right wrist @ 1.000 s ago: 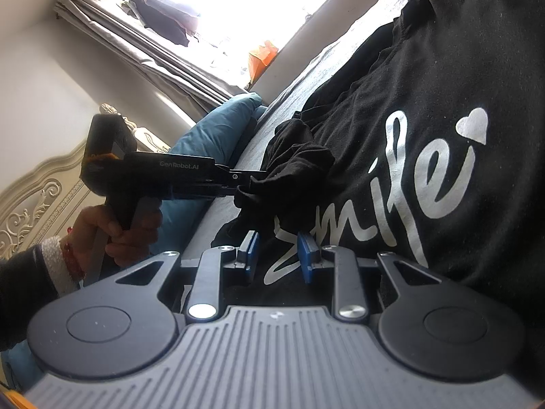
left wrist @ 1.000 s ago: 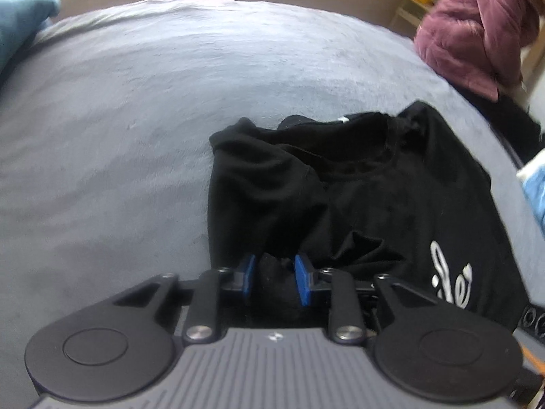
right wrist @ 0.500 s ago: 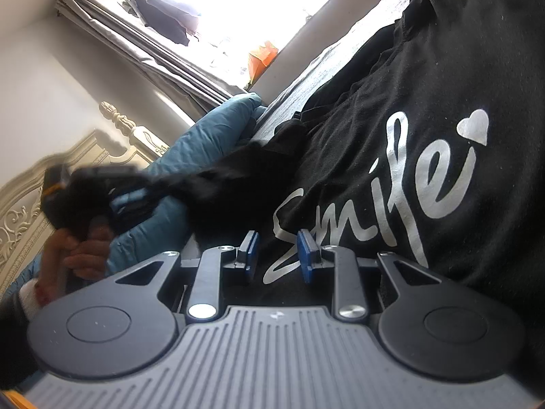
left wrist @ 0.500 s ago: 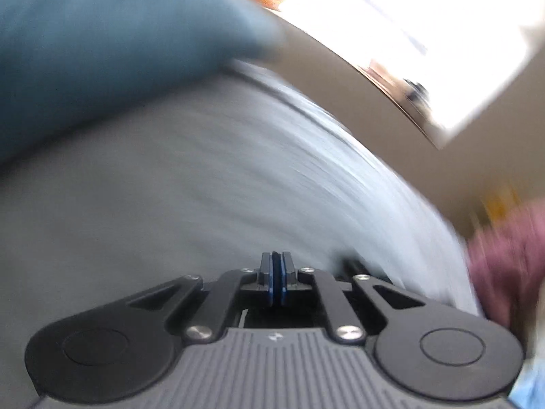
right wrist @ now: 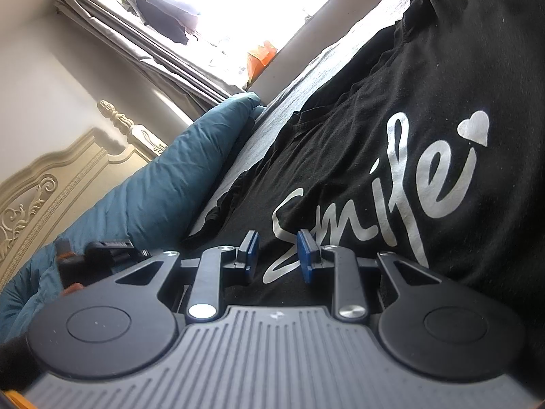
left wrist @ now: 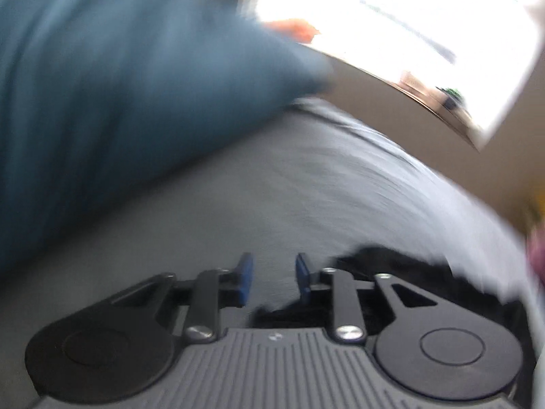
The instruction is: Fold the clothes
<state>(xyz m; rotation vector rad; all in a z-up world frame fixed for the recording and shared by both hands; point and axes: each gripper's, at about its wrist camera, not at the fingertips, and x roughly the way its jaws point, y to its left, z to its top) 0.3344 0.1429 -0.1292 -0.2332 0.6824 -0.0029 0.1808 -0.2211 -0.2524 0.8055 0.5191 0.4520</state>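
A: What does the left gripper (left wrist: 272,279) do at this moment?

B: Its jaws are opening. Between the two blue pads (left wrist: 244,279) I see only the grey bedcover (left wrist: 306,187), no cloth. The picture is blurred, but a black piece of the T-shirt (left wrist: 391,262) lies just to the right of the right finger and partly under it. Far ahead of the fingers, to the left, is the blue pillow (left wrist: 119,85), and ahead to the right is a bright window (left wrist: 391,17).

A: And the right gripper (right wrist: 278,255)?

B: Its fingers stand partly apart, close over the front of the black T-shirt (right wrist: 425,102). The white word on the shirt (right wrist: 391,187) begins between the pads and runs ahead to the right, with a small heart (right wrist: 475,127) at its end. Whether the pads pinch the cloth I cannot tell; there is a visible gap between them and the cloth looks flat.

A: Where is the shirt as a whole?

B: It is spread on the bed, ahead and to the right of the right fingers. To the left of them lies the blue pillow (right wrist: 177,177), and behind it a carved headboard (right wrist: 51,197). The left gripper (right wrist: 102,255) is low at the left side, near the pillow.
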